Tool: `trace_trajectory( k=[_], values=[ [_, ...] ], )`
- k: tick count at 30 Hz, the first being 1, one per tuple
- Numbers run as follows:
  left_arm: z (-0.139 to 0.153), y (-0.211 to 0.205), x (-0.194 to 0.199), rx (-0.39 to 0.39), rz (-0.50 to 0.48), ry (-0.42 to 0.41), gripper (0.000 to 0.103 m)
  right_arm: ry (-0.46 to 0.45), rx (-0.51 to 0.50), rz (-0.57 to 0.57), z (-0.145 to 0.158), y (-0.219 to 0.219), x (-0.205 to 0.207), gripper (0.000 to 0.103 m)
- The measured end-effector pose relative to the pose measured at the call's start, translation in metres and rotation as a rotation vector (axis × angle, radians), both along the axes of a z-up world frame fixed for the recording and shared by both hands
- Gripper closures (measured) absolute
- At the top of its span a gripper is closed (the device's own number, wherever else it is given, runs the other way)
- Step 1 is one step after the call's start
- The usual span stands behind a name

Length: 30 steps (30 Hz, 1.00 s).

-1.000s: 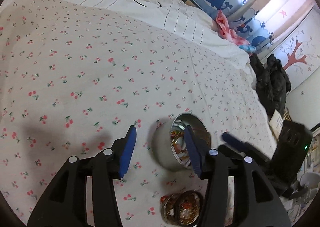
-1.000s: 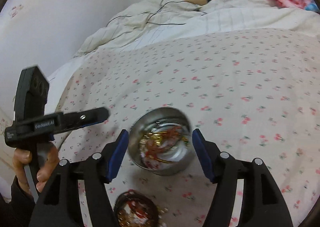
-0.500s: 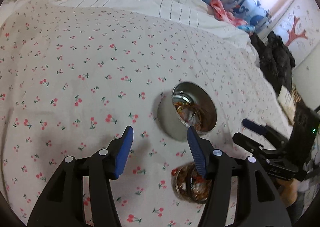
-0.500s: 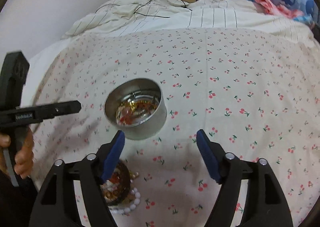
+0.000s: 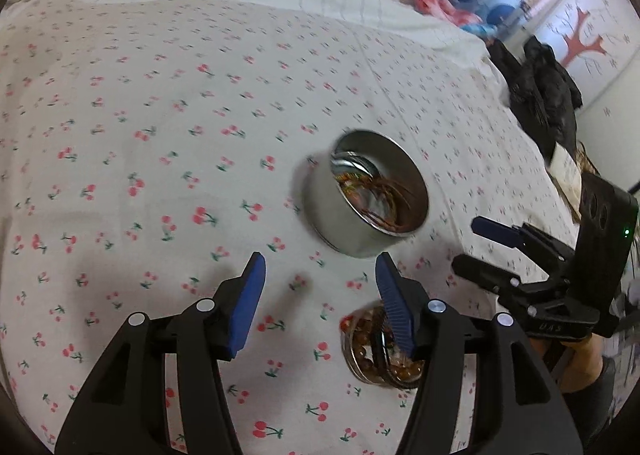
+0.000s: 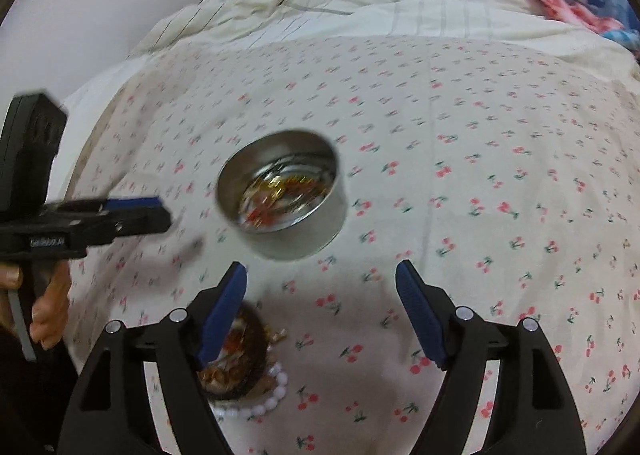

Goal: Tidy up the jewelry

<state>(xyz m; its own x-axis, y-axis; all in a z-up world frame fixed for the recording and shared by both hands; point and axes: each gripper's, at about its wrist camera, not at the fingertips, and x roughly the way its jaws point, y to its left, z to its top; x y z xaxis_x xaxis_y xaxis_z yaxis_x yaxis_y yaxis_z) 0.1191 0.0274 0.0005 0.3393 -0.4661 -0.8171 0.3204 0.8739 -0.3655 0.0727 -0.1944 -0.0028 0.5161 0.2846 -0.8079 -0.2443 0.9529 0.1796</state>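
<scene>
Left wrist view. Downward onto a cherry-print bed sheet (image 5: 168,143) tilts the left gripper (image 5: 320,275), its two blue-padded fingers (image 5: 246,303) spread with only bare sheet between them; the jaws have just been opening and grip nothing. Just beyond the right-hand pad stands a round silver metal tin (image 5: 360,223), lidless, with a tangle of red and gold jewelry inside that is too blurred to sort out. A shallow round dish of amber beads (image 5: 376,355) lies partly hidden behind that same pad. Farther right, the right gripper (image 5: 476,247) reaches in from the frame edge, seen side-on with jaws apart, and the hand (image 5: 576,363) gripping its handle is largely hidden by the tool.

Right wrist view. Likewise pitched downward, the right gripper (image 6: 320,279) shows its blue pads set wide over empty sheet (image 6: 480,115); these jaws too have just been opening and pinch nothing. Ahead of the gap, nearer the left pad, sits the tin (image 6: 288,223), touched by neither pad. Behind the left pad the bead dish (image 6: 240,355) is half covered, with a strand of white beads (image 6: 264,395) curling beside it. At far left the left gripper (image 6: 160,211) points toward the tin, held by a hand (image 6: 44,307) cut off at the frame edge.
</scene>
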Motion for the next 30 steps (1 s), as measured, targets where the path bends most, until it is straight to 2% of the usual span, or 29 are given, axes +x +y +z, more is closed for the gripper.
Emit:
trace_trajectory(
  k=[4, 6, 7, 10, 16, 18, 19, 21, 27, 30],
  values=[
    [-0.002, -0.007, -0.006, 0.028, -0.023, -0.005, 0.049, 0.002, -0.017, 0.058, -0.004, 0.007, -0.010, 0.029],
    [-0.004, -0.006, -0.006, 0.036, -0.016, 0.002, 0.048, 0.002, -0.010, 0.079, -0.008, 0.009, -0.016, 0.040],
    [-0.005, -0.005, -0.006, 0.044, -0.008, 0.004, 0.048, 0.009, -0.008, 0.089, -0.010, 0.011, -0.018, 0.050],
    [-0.007, -0.004, -0.006, 0.052, 0.002, 0.007, 0.047, 0.018, -0.003, 0.132, -0.015, 0.020, -0.024, 0.062],
    [-0.009, -0.004, -0.008, 0.060, -0.005, 0.005, 0.045, 0.023, -0.014, 0.166, -0.022, 0.033, -0.027, 0.064],
    [-0.010, -0.003, -0.007, 0.062, -0.003, 0.008, 0.045, 0.037, -0.005, 0.148, -0.028, 0.033, -0.024, 0.076],
    [-0.010, -0.003, -0.007, 0.061, -0.001, 0.009, 0.045, 0.051, 0.011, 0.139, -0.031, 0.032, -0.022, 0.087],
    [-0.010, -0.003, -0.006, 0.060, 0.005, 0.011, 0.044, 0.065, 0.039, 0.132, -0.034, 0.031, -0.019, 0.093],
    [-0.012, -0.002, -0.002, 0.059, 0.014, 0.018, 0.041, 0.055, 0.148, 0.096, -0.025, 0.013, -0.018, 0.094],
    [-0.013, -0.005, -0.002, 0.066, 0.005, 0.020, 0.040, 0.035, 0.132, 0.038, -0.019, -0.004, -0.016, 0.094]
  ],
)
